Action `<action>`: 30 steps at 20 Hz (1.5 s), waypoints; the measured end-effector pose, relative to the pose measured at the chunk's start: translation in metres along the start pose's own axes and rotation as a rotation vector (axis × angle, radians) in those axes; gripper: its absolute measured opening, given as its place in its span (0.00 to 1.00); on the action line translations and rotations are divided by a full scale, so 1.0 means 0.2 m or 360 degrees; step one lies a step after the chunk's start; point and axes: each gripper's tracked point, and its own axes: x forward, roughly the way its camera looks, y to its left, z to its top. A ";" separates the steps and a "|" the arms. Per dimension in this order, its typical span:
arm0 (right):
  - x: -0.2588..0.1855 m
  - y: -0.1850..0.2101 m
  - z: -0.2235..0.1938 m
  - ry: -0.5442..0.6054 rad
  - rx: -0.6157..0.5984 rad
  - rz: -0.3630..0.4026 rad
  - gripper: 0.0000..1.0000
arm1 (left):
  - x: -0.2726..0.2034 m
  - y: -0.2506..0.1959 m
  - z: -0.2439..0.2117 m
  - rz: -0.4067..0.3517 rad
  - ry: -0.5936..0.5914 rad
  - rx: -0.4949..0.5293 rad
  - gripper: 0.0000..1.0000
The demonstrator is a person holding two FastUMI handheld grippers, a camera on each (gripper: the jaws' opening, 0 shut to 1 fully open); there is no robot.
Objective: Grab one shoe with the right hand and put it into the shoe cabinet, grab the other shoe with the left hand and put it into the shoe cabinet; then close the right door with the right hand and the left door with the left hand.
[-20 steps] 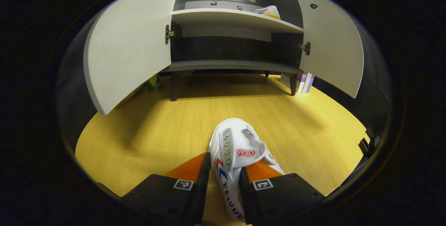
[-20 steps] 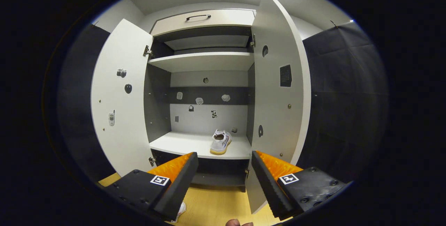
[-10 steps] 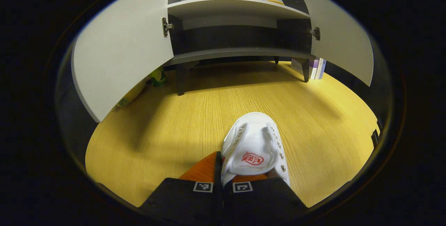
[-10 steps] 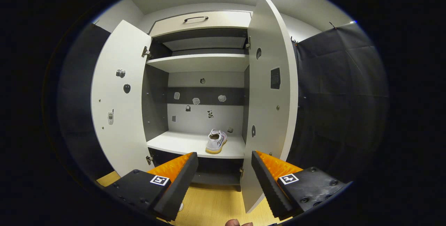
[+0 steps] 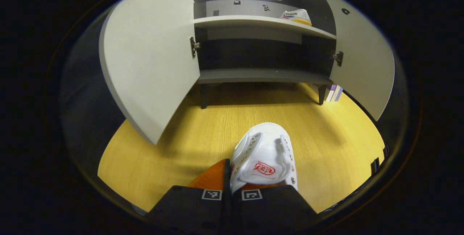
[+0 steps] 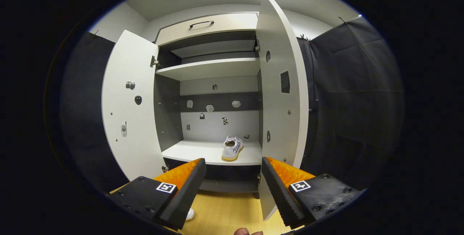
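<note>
In the left gripper view, the left tongs [image 5: 230, 191] are clamped together on the heel end of a white canvas shoe [image 5: 264, 155], its fingers pressed in close with almost no gap between them. The shoe points toward the shoe cabinet [image 5: 261, 75], toe forward, above the yellow wood-grain floor [image 5: 203, 133]. It has a rounded white toe cap, rows of metal eyelets along both sides of the opening, no laces, and a red logo printed on the tongue. Ahead, both cabinet doors stand wide: the left door [image 5: 152, 61] swung out at the left of the view, the right door [image 5: 362, 64] at the right. On the white middle shelf [image 5: 246, 20], toward its right end, sits the other shoe [image 5: 296, 15], white with red and blue side stripes and a yellowish sole. A few books [image 5: 333, 93] stand on the floor beside the cabinet's right leg.

In the right gripper view, the right tongs [image 6: 233, 188] are spread wide, holding nothing, and aimed at the open cabinet [image 6: 214, 68]. The shelved shoe [image 6: 232, 148] rests heel toward the camera on the right half of the shelf [image 6: 195, 151], just inside the right door [image 6: 279, 93], which shows nearly edge-on. The left door [image 6: 127, 108] carries small stickers. A drawer with a dark handle [image 6: 201, 23] tops the cabinet.
</note>
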 end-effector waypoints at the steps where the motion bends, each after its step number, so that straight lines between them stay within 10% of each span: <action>1: -0.01 0.00 0.00 0.0004 0.0015 0.0010 0.98 | -0.03 0.00 0.06 0.0023 -0.0012 -0.0025 0.05; 14: -0.06 -0.21 -0.11 0.0059 0.0024 0.0043 0.98 | -0.24 -0.15 1.14 0.0088 -0.0263 -0.0296 0.05; 30: -0.13 -0.64 -0.13 0.0044 0.0059 -0.0058 0.98 | 0.35 -0.14 2.18 0.0281 -0.0356 -0.0363 0.05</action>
